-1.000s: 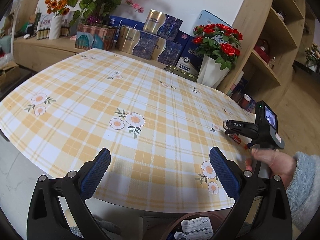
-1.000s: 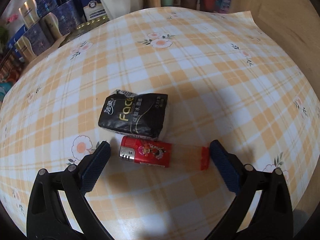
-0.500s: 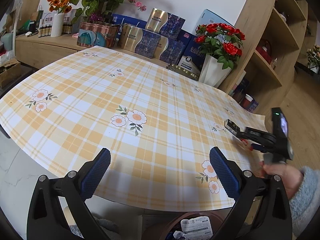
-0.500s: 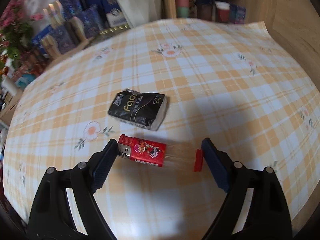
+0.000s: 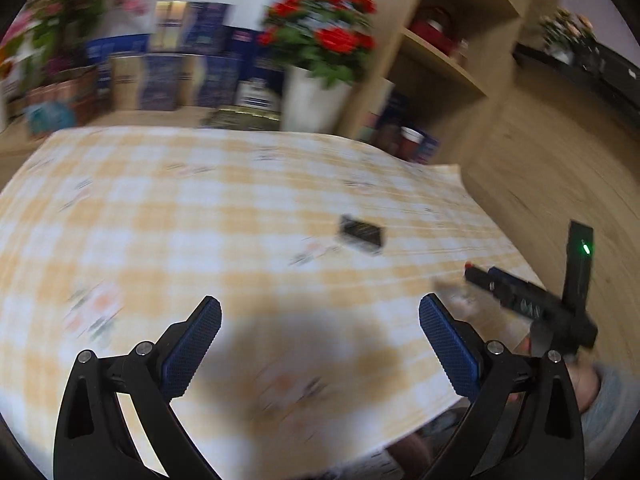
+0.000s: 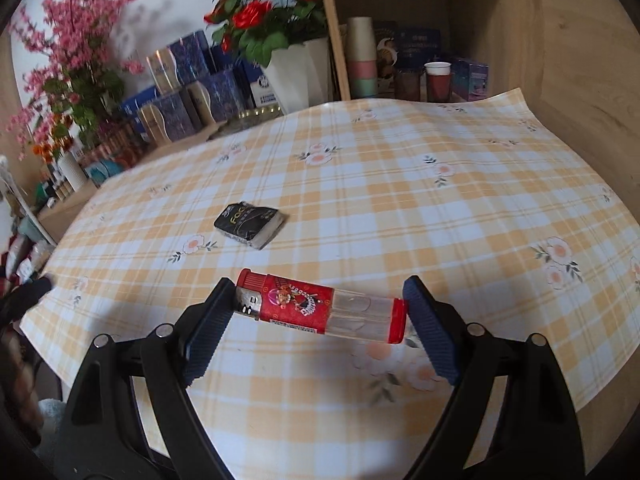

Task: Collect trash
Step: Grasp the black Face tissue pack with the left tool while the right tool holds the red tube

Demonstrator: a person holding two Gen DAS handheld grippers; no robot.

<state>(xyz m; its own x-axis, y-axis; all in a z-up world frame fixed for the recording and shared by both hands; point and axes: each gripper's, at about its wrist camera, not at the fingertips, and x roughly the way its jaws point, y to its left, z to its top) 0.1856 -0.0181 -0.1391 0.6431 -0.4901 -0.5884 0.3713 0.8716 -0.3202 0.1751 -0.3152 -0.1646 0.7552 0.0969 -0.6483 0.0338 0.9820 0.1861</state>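
Note:
My right gripper (image 6: 320, 312) is shut on a red lighter (image 6: 320, 306), gripped end to end and lifted above the checked tablecloth (image 6: 440, 208). A black tissue pack (image 6: 250, 224) lies on the cloth beyond it. My left gripper (image 5: 320, 340) is open and empty over the near part of the table. The left wrist view is blurred; it shows the tissue pack (image 5: 361, 234) further in and the right gripper (image 5: 476, 280) at the right edge of the table.
A white vase of red roses (image 6: 296, 76), several blue and gold boxes (image 6: 188, 92) and pink blossoms (image 6: 80, 60) stand behind the table. A wooden shelf (image 6: 420, 40) with cups is at the back right. The table's near edge runs just below the left gripper.
The right gripper closed on the lighter and lifted it off the cloth, pulling back. The left gripper swung to the right, over the table, toward the tissue pack.

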